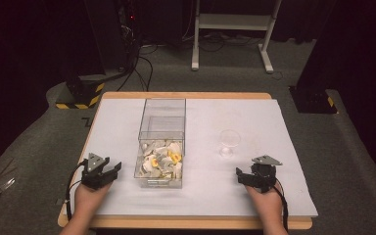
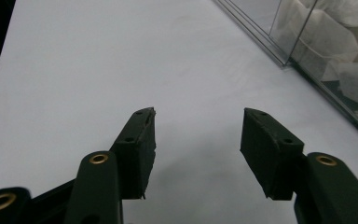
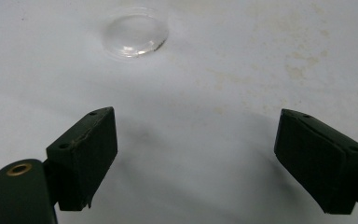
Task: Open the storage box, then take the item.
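Note:
A clear plastic box (image 1: 161, 142) stands in the middle of the white table cover; its near half holds several white and yellow sachets (image 1: 161, 160). The same box (image 2: 321, 51) rises at the upper right of the left gripper view. My left gripper (image 1: 108, 170) rests low at the near left of the table, left of the box, jaws apart with nothing between them (image 2: 198, 135). A clear drinking glass (image 1: 228, 142) stands right of the box, its base (image 3: 135, 35) ahead of my right gripper (image 1: 242, 175). That gripper (image 3: 193, 149) is open wide and empty.
The table's near edge (image 1: 186, 223) runs just behind both hands. Bare white cover (image 1: 200, 186) lies between the grippers. Beyond the table stand a white frame (image 1: 232, 29) and yellow-black striped bases (image 1: 81, 95) on grey carpet.

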Demonstrator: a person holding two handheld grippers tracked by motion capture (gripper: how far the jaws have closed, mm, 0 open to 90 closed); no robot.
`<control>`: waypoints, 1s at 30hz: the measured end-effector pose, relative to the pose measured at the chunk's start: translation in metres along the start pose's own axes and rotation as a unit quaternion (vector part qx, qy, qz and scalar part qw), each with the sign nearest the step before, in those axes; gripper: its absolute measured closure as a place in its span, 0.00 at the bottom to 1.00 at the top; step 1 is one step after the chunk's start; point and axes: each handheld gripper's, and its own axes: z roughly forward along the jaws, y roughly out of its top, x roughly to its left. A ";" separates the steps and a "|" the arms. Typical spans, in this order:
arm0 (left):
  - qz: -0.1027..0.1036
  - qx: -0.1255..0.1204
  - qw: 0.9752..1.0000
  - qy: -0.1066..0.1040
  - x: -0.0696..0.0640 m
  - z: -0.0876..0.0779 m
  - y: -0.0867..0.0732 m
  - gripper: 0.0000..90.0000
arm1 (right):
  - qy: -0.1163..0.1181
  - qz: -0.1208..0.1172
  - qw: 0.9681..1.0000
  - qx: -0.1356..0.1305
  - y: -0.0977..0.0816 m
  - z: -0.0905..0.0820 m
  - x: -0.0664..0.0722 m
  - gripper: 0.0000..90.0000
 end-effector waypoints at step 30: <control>0.028 0.017 0.999 -0.003 -0.005 0.003 0.001 0.44 | 0.059 -0.051 0.996 -0.045 0.047 -0.019 0.063 0.16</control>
